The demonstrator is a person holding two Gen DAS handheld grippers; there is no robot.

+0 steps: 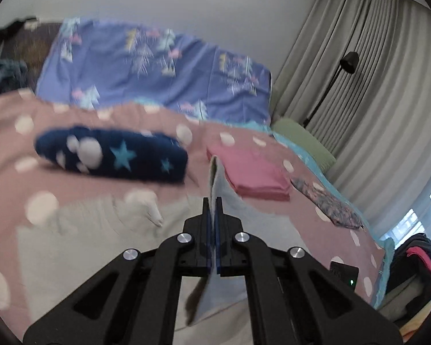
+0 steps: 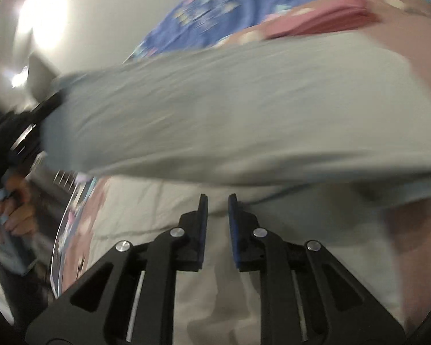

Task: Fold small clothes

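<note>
A pale grey-green garment (image 1: 100, 244) lies on the pink dotted bedspread (image 1: 71, 115). My left gripper (image 1: 215, 201) is shut on an edge of this garment, and the pinched cloth stands up between the fingers. In the right wrist view the same garment (image 2: 230, 115) is lifted and stretched across the frame, held at the left by the left gripper (image 2: 40, 109). My right gripper (image 2: 217, 201) is open with a narrow gap and holds nothing, hovering over the lower layer of the garment (image 2: 158, 207).
A folded navy star-print garment (image 1: 112, 152) and a folded pink garment (image 1: 252, 172) lie further up the bed. A blue patterned pillow (image 1: 158, 66), a green pillow (image 1: 304, 141), a patterned cloth (image 1: 327, 201), curtains (image 1: 373, 86) and a floor lamp (image 1: 347, 60) stand behind and right.
</note>
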